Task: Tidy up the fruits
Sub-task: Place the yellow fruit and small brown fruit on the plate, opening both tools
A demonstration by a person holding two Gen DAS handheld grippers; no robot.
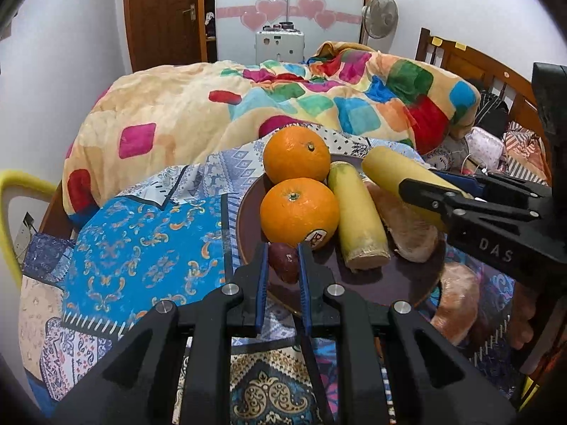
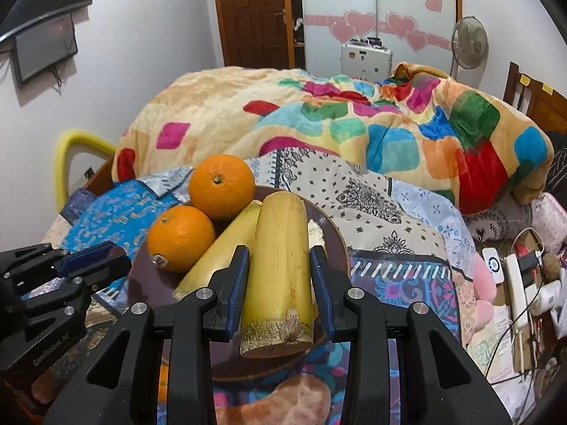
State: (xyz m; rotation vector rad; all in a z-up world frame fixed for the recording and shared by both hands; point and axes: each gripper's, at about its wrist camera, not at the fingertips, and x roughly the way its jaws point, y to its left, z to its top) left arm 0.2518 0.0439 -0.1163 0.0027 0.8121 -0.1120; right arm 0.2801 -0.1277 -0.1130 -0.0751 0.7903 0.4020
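Right tongs (image 2: 280,269) clamp a yellow stalk (image 2: 278,276) above the brown plate (image 1: 407,283). Left tongs (image 1: 281,265) pinch a dark reddish fruit (image 1: 283,262), seemingly resting at the plate's near edge, beside two oranges (image 1: 299,212).

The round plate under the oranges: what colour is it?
Dark brownish-purple plate, plain, no pattern; clearest in the left wrist view.

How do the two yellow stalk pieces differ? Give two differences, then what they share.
The thicker stalk piece is lifted between the right tongs; the thinner stalk piece lies on the dark plate beside the oranges, ungripped. Both are pale yellow with a cut, fibrous end.
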